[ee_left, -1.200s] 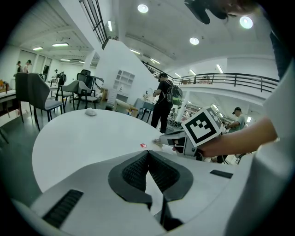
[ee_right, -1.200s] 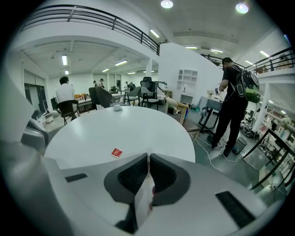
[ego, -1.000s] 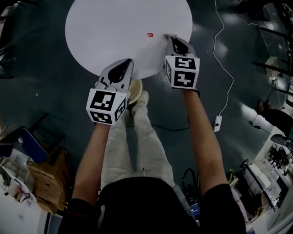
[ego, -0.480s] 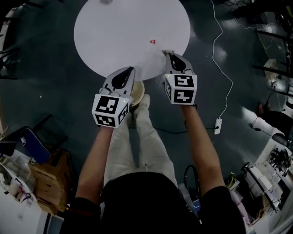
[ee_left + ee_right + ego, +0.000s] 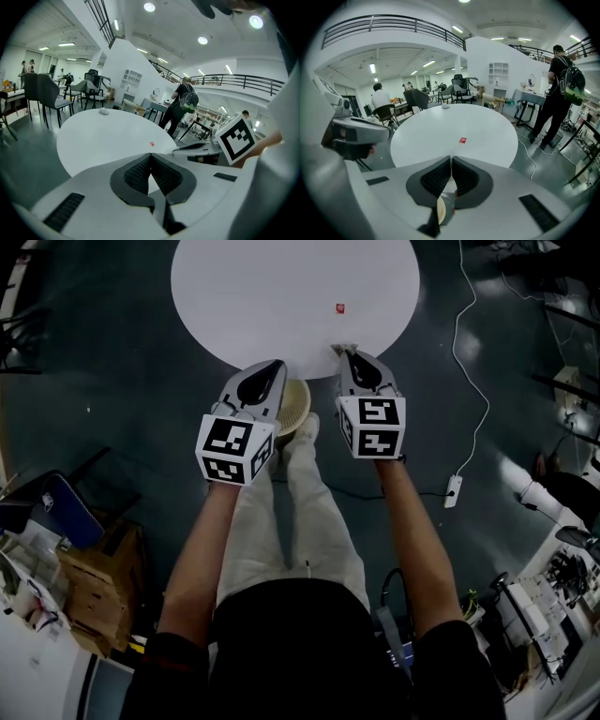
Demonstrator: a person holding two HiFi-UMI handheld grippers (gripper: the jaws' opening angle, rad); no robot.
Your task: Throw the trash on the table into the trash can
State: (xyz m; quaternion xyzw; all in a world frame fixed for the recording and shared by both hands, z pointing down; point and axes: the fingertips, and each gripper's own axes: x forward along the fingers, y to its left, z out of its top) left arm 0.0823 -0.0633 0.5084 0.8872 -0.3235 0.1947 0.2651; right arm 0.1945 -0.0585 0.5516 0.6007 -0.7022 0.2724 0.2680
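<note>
The small red scrap (image 5: 339,307) lies on the round white bench (image 5: 244,296), in the upper middle of the head view and toward the bench's right side. A second piece, white and crumpled (image 5: 103,111), sits at the bench's far edge, in the upper left of the left gripper view.

Your right gripper (image 5: 345,352) hangs at the bench's near rim, just below the red scrap and apart from it. It is clenched, the ribbed pads (image 5: 438,176) meeting in a thin line. A small pale bit shows at its tip in the head view, but you can't tell whether that is a scrap pinched there.

Your left gripper (image 5: 273,366) is level with it to the left, its tip also at the bench's near rim. It is clenched too, with nothing between the pads.

The beige trash can (image 5: 296,401) stands on the floor between the two grippers, at centre frame, partly under the bench's near edge and just above your shoes.

A white cable (image 5: 473,352) runs down the dark floor on the right. A person with a backpack (image 5: 562,79) stands beyond the bench, at the right of the right gripper view.
</note>
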